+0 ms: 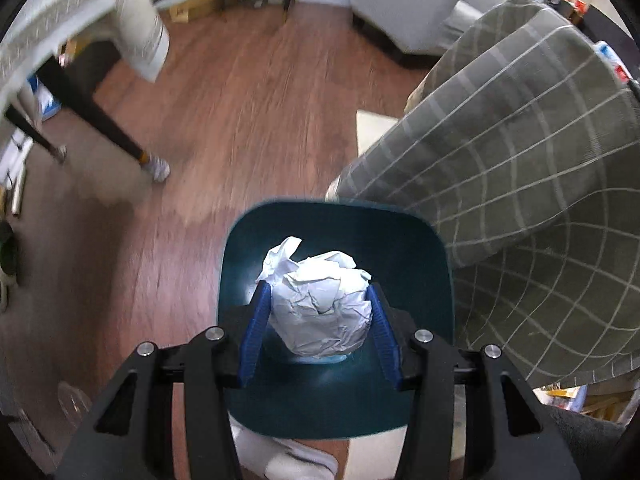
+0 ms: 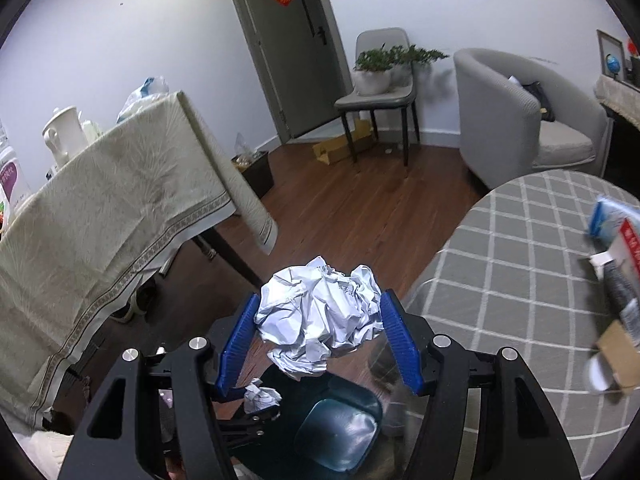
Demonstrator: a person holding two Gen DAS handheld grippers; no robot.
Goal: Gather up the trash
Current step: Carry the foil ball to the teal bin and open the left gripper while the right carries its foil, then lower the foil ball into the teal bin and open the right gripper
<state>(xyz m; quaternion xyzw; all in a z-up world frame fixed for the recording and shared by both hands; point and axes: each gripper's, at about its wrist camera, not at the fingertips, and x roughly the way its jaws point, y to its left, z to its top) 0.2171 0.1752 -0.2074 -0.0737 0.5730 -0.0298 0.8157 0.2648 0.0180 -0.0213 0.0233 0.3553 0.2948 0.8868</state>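
The left gripper (image 1: 318, 312) is clamped on a paper ball (image 1: 320, 308), which it holds right over the open mouth of the teal bin (image 1: 240, 280) on the wood floor (image 1: 248, 112). The right gripper (image 2: 320, 336) is clamped on a second wad (image 2: 320, 316), above and short of the bin, seen below it. Beside the bin hangs a grey checked cloth (image 1: 520, 184). Farther off stand a chair (image 2: 380, 92) and an armchair (image 2: 516, 116).
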